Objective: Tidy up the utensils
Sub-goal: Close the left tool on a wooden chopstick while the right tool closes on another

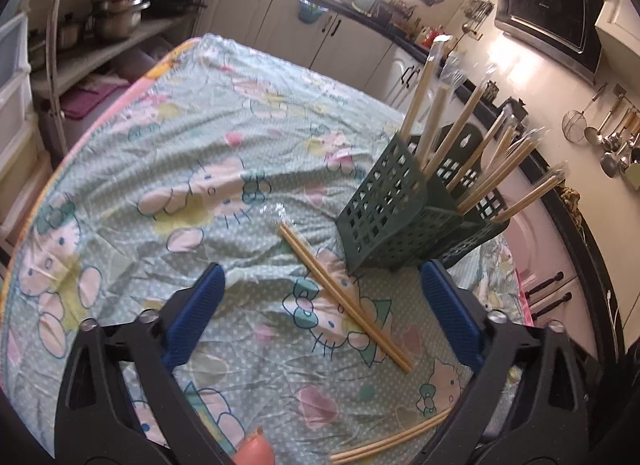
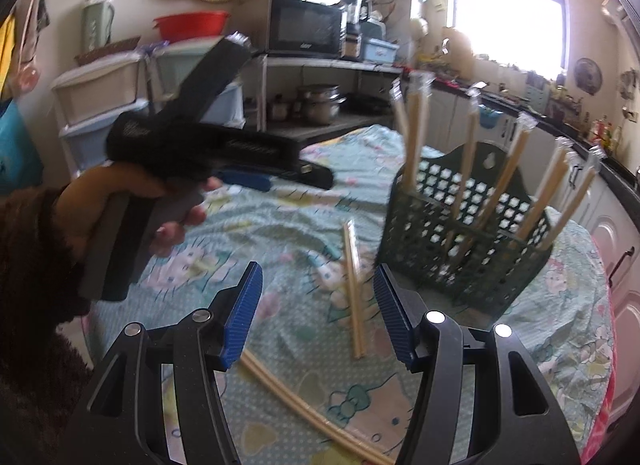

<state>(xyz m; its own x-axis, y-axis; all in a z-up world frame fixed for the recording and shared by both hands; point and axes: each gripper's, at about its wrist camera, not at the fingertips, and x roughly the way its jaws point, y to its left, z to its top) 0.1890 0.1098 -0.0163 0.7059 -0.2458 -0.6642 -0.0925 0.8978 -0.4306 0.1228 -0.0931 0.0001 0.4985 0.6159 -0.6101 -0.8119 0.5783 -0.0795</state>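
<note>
You've got two loose chopstick pairs on the bench: one pair point(image 1: 344, 297) mid-cloth, another pair point(image 1: 390, 441) nearer. One green basket point(image 1: 384, 209) stands there, roughly seven wrapped pairs point(image 1: 460, 133) inside.

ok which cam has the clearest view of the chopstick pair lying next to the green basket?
Left wrist. There the chopstick pair lies sharp and whole on the tablecloth, between the left gripper fingers, just before the green basket. The right wrist view shows the same pair whole but motion-blurred, seen nearly end-on.
</note>
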